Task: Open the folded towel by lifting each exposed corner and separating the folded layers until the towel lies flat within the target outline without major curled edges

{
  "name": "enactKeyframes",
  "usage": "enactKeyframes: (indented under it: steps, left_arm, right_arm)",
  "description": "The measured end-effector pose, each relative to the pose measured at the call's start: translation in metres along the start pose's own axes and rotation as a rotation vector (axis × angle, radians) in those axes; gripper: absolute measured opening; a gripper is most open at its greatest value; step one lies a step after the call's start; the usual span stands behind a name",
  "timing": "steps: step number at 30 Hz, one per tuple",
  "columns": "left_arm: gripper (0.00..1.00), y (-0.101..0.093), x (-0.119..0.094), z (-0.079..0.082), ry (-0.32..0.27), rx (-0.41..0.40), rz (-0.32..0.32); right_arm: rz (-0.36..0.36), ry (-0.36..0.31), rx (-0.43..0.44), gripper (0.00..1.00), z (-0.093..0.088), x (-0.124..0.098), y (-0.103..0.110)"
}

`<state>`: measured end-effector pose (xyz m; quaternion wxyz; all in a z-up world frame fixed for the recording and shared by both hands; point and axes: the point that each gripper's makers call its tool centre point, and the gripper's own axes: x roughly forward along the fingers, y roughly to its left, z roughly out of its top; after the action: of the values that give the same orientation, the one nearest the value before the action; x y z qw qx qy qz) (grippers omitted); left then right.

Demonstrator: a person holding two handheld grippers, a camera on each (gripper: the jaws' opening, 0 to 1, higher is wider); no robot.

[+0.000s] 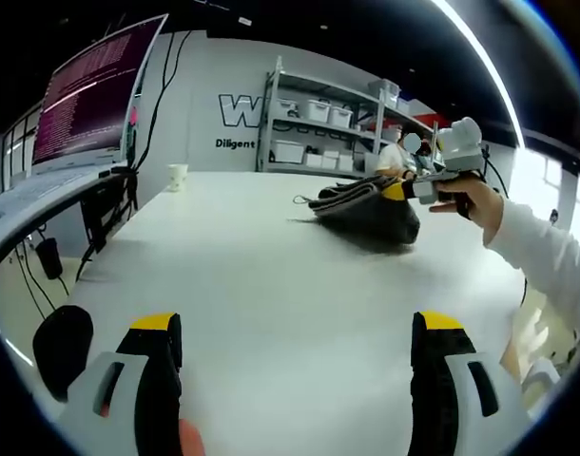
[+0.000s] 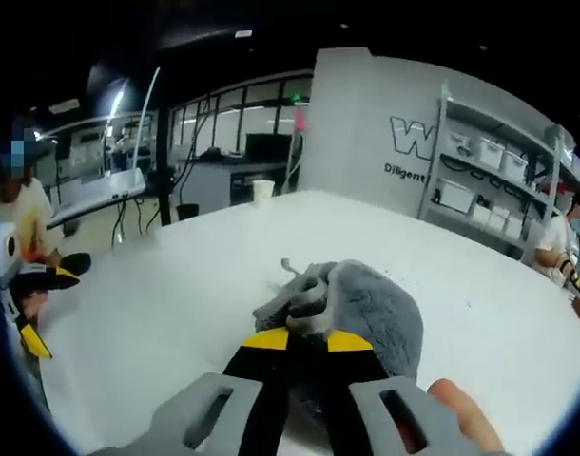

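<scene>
The grey towel (image 1: 364,211) lies bunched on the white table (image 1: 271,275), far ahead in the left gripper view. My right gripper (image 1: 411,189), held by a hand in a white sleeve, is shut on the towel's right edge and holds that side slightly raised. In the right gripper view the towel (image 2: 376,309) bulges just beyond my right gripper (image 2: 307,339), whose yellow-tipped jaws pinch a fold. My left gripper (image 1: 298,328) stands open low over bare table, well short of the towel. It also appears at the left edge as the left gripper (image 2: 29,285).
A paper cup (image 1: 178,177) stands at the table's far left; the same cup (image 2: 262,191) appears in the right gripper view. A monitor (image 1: 95,90) and cables sit left of the table. Shelving (image 1: 328,123) with bins lines the back wall. A seated person (image 1: 396,157) is behind the towel.
</scene>
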<state>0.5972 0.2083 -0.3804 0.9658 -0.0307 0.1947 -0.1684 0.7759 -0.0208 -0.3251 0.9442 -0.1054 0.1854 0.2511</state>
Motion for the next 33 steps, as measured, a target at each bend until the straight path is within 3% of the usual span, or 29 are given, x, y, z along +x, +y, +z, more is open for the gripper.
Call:
enactKeyframes:
  steps: [3, 10, 16, 33]
  left_arm:
    - [1.00, -0.001, 0.000, 0.000, 0.000, 0.001, -0.001]
    - [1.00, -0.002, 0.001, 0.000, 0.003, 0.002, -0.004]
    - [1.00, 0.002, -0.001, 0.001, 0.000, -0.002, 0.003]
    - [1.00, 0.004, -0.002, -0.001, 0.002, -0.005, 0.008]
  right_arm:
    - [0.000, -0.004, 0.008, 0.04, -0.001, -0.001, -0.001]
    - [0.068, 0.059, -0.074, 0.06, -0.023, 0.006, 0.024]
    - [0.092, 0.077, -0.083, 0.08, -0.028, 0.007, 0.028]
    - [0.120, 0.106, -0.233, 0.12, -0.037, 0.002, 0.033]
